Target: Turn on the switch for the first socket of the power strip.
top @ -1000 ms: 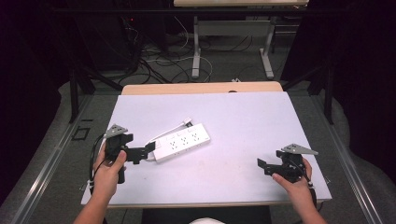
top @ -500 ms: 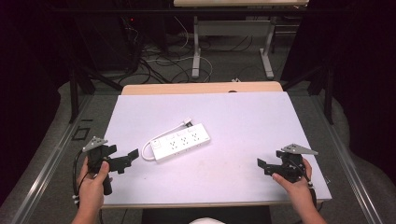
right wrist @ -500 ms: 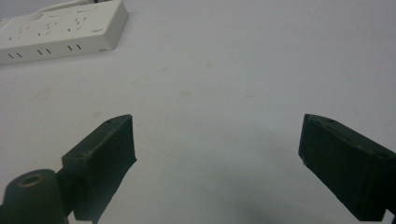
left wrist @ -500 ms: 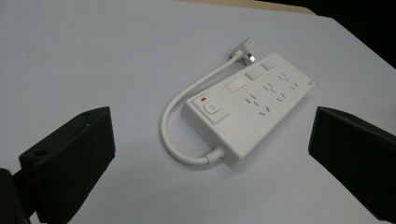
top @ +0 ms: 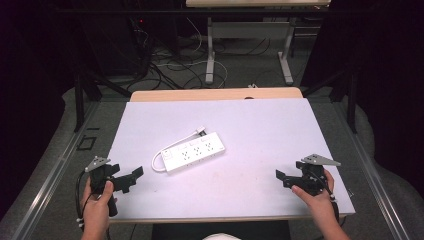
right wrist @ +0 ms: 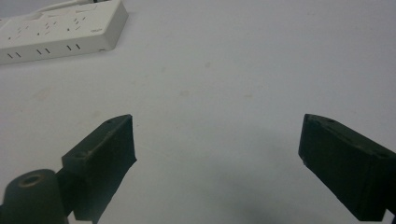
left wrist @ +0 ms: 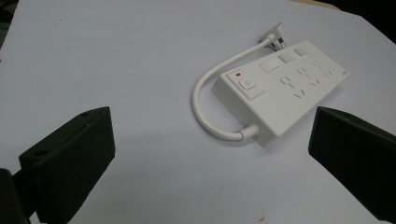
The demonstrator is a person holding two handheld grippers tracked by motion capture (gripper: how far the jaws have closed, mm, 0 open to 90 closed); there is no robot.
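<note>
lying flat near the middle of the table (top: 260, 130), slightly left of centre: a white power strip (top: 193, 152), long and boxy, set at a slant. top face carries rows of socket slots, a few blank square covers, a rocker switch at one end with a small red mark beside it. short white cord (left wrist: 205, 109) leaves the switch end, curls round in a loop and ends in a flat plug (left wrist: 275, 41) lying against the strip's far edge.

left gripper (top: 131, 177) at the table's near left corner, jaws spread wide, holding nothing, pointed toward the strip but apart from it. right gripper (top: 281, 178) near the right front edge, jaws also wide and empty, well apart from the strip.
</note>
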